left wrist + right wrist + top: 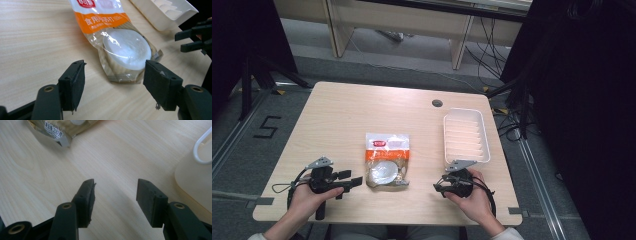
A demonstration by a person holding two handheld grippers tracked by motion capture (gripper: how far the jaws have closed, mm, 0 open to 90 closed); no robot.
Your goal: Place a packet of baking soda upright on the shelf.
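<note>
on the light wooden table [342, 110] lie one clear-and-orange food packet [386, 160] holding a round white disc, near the middle of the front half, and one empty white ribbed tray [465, 136] to its right. two hand-held grippers rest near the front edge: the left gripper [113, 81], jaws apart, aimed at the packet's near end, and the right gripper [115, 198], jaws apart over bare wood, just in front of the tray.

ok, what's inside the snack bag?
Through the clear lower part of the snack bag, a round white tray or lid sits over beige contents. The printed orange-and-white upper part hides whatever lies beneath it.
</note>
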